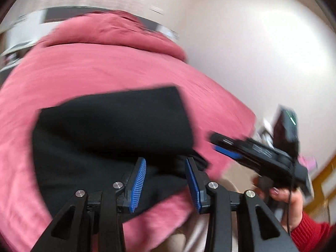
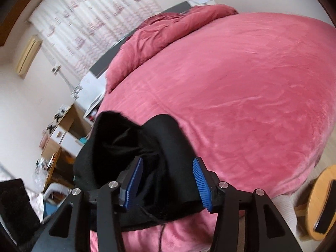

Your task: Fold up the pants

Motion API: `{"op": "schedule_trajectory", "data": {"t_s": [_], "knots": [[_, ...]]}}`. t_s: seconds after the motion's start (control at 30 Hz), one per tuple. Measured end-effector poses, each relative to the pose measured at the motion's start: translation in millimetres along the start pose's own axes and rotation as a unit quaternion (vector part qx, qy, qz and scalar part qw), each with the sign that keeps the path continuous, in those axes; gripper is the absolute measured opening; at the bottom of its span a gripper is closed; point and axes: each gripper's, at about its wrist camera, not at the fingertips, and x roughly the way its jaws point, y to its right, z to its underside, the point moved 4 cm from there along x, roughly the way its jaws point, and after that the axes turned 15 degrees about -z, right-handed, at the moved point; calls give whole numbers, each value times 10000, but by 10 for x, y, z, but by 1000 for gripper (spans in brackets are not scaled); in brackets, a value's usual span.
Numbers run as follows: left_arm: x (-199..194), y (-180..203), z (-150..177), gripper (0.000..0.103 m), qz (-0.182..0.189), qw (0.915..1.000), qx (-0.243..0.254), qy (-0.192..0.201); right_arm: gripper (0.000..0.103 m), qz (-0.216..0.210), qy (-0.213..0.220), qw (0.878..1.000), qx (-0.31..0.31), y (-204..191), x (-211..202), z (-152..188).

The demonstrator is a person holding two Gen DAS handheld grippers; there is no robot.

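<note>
The black pants (image 1: 113, 126) lie folded in a thick stack on the pink bed cover (image 1: 105, 67), near its front corner. My left gripper (image 1: 166, 178) is open above the stack's near edge, its blue pads apart with nothing between them. The right gripper (image 1: 218, 145) shows at the right of the left wrist view, held in a hand with a red sleeve, just off the stack's right edge. In the right wrist view the right gripper (image 2: 168, 178) is open, and bunched black pants (image 2: 130, 147) lie just ahead of and between its fingers.
The pink bed cover (image 2: 241, 96) spreads wide, with a rumpled pink duvet (image 2: 168, 29) at the far end. A wooden desk with clutter (image 2: 61, 134) stands left of the bed. A round wooden stool (image 2: 321, 201) is at the lower right. Curtains (image 2: 94, 14) hang behind.
</note>
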Motion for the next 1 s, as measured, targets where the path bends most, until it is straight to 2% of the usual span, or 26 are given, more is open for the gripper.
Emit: {"op": "schedule_trajectory", "data": {"t_s": [0.1,0.17,0.23,0.37,0.4,0.43,0.47,0.53,0.63,0.7,0.73,0.77,0.87,0.93,1.0], "knots": [[-77,-408,67,39,-385,9979,-518,108,55,-268,-146,9988,-394,-224,24,49],[-7,-627,132,39,-546,9958,-725,-71,74,-422,-215,9960,-764,-408,47,72],[118,-677,224,39,-532,9955,-728,-293,80,-476,-334,9928,-1051,-534,110,100],[162,-791,452,39,-539,9965,-406,-495,79,-282,-822,9847,-1510,-610,457,141],[178,-775,482,39,-582,9964,-384,-488,76,-143,-987,9814,-1640,-616,565,134],[185,-732,487,39,-586,9964,-372,-496,54,-8,-1081,9777,-1802,-633,669,102],[184,-697,491,39,-574,9965,-355,-498,26,22,-1148,9741,-1948,-664,766,53],[196,-680,523,39,-590,9965,-303,-508,22,-13,-1129,9756,-1880,-678,918,-101],[235,-708,522,39,-703,9956,-215,-589,22,-126,-929,9916,-895,-436,1107,-407],[186,-738,534,39,-639,9956,-331,-601,25,146,-753,9963,-397,-194,1163,-528],[222,-819,627,39,-626,9955,-385,-597,33,140,-712,9970,-266,-134,1155,-550],[209,-864,603,39,-621,9954,-417,-597,42,3,-636,9980,-60,-66,1100,-575],[147,-958,658,39,-547,9960,-527,-475,56,-409,-383,9984,54,-86,789,-533],[89,-972,675,39,-386,9967,-601,-376,57,-473,-338,9981,-181,-165,558,-438],[79,-967,697,39,-264,9970,-632,-360,57,-462,-475,9972,-336,-210,436,-312]]}}
